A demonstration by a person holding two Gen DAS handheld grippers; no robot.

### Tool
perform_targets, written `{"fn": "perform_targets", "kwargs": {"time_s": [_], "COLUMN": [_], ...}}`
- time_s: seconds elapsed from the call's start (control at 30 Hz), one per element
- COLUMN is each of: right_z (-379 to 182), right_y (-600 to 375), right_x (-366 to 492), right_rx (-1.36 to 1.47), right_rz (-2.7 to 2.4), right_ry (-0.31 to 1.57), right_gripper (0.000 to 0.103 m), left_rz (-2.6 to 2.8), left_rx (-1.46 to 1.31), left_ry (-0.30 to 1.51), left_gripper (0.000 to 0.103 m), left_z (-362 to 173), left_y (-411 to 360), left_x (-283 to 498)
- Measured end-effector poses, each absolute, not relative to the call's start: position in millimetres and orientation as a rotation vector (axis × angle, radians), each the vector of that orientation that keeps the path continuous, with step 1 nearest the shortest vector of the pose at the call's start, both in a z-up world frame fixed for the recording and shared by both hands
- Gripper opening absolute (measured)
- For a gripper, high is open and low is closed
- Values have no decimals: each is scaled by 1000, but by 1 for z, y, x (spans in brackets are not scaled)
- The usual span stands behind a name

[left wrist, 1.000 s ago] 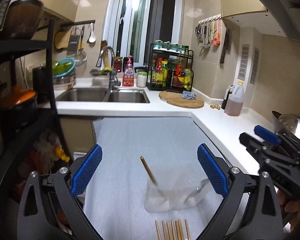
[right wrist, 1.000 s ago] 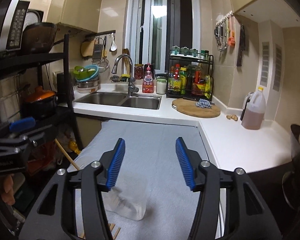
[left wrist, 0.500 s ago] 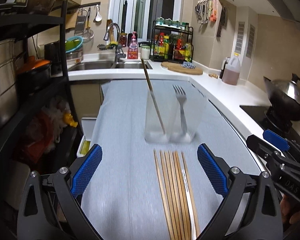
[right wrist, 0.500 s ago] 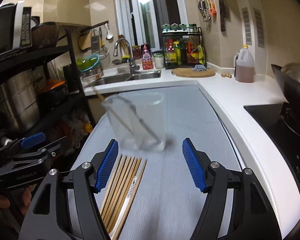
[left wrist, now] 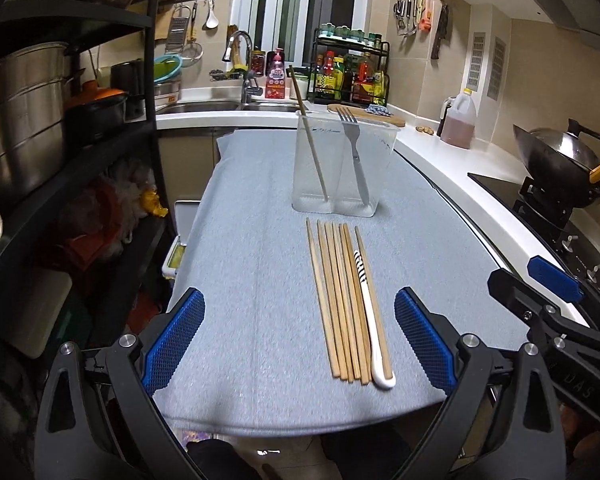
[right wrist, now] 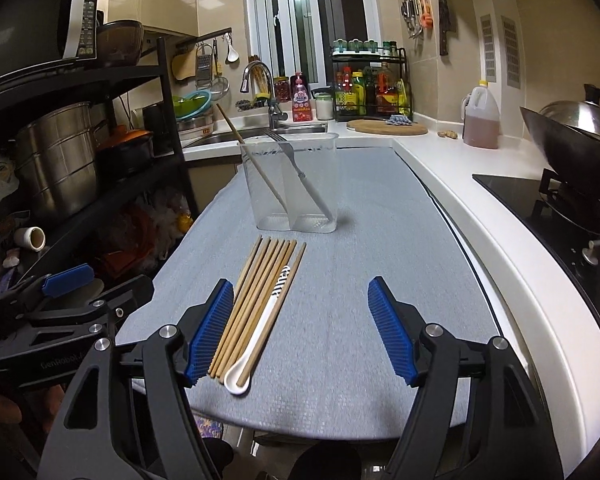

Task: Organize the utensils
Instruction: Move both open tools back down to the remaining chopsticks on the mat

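Note:
A clear two-compartment holder (left wrist: 340,176) (right wrist: 296,196) stands on the grey mat (left wrist: 252,280). One chopstick (left wrist: 314,156) leans in its left compartment and a fork (left wrist: 354,148) in its right. In front of it lie several wooden chopsticks (left wrist: 336,304) (right wrist: 256,296) side by side, with a white spoon (left wrist: 370,320) (right wrist: 260,332) among them. My left gripper (left wrist: 298,312) hangs open over the mat's near edge, the chopstick ends between its pads but untouched. My right gripper (right wrist: 300,292) is open too, with the spoon just inside its left pad (right wrist: 210,332).
A black rack (right wrist: 100,160) with steel pots stands at the left. A wok (left wrist: 560,160) sits on the stove at the right. Behind are the sink (right wrist: 292,128), a cutting board (right wrist: 388,126), a bottle rack (left wrist: 350,76) and an oil jug (right wrist: 480,120).
Both grippers have drawn back and down from the holder toward the mat's near edge. The lying chopsticks and spoon have come into view. The right jaws stand a little wider.

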State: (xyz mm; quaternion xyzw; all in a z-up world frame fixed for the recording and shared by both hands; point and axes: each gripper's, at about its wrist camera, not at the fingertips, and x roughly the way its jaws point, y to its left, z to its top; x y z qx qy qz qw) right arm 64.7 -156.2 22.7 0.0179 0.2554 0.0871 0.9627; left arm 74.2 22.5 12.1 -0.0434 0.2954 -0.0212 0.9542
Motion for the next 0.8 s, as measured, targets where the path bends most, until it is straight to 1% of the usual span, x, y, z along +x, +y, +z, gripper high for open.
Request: {"fn": "perform_targets", "kwargs": {"time_s": [0.23, 0.8], "right_z": [9, -4], "right_y": [-155, -166], "right_x": [47, 44], "right_rx": [10, 39], "right_rz": [180, 167], "right_ry": [525, 548], "right_gripper": [70, 70], "left_rz": [-16, -9], "left_rx": [-110, -91], "left_ry": [611, 618], "left_gripper": [93, 93], "left_z": [-1, -5], "left_y": [21, 13], "left_x": [55, 51]}}
